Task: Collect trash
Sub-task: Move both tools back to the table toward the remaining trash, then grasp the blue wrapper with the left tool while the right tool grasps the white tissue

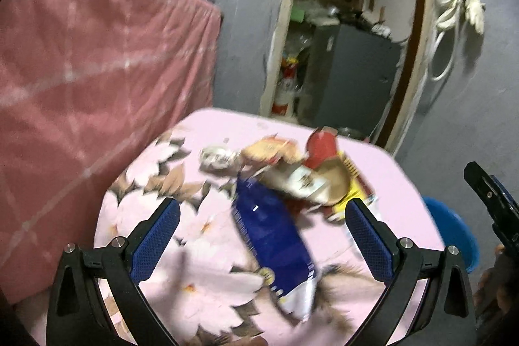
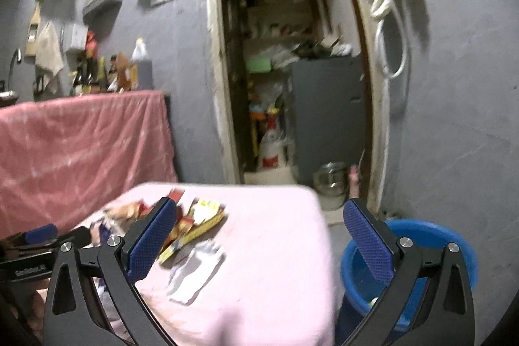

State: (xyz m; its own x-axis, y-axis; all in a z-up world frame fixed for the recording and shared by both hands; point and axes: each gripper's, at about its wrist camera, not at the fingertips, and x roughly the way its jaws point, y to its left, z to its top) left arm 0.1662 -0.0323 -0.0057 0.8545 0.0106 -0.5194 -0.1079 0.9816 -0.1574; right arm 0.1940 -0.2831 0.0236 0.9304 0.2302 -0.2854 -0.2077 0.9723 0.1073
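Both the left tool [image 1: 262,222] and right tool [image 2: 259,224] gape empty, so the overlapping wrappers [image 1: 292,171] risk sliding off the desk [image 1: 382,171] instead of into the blue bucket [image 2: 431,235].

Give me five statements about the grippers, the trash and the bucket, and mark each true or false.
1. Both grippers, left and right, are open. True.
2. The blue wrapper lies on the table. True.
3. The bucket stands on the table. False: it stands on the floor beside it.
4. The left gripper holds the blue wrapper. False: it holds nothing.
5. The white paper lies on the table. True.
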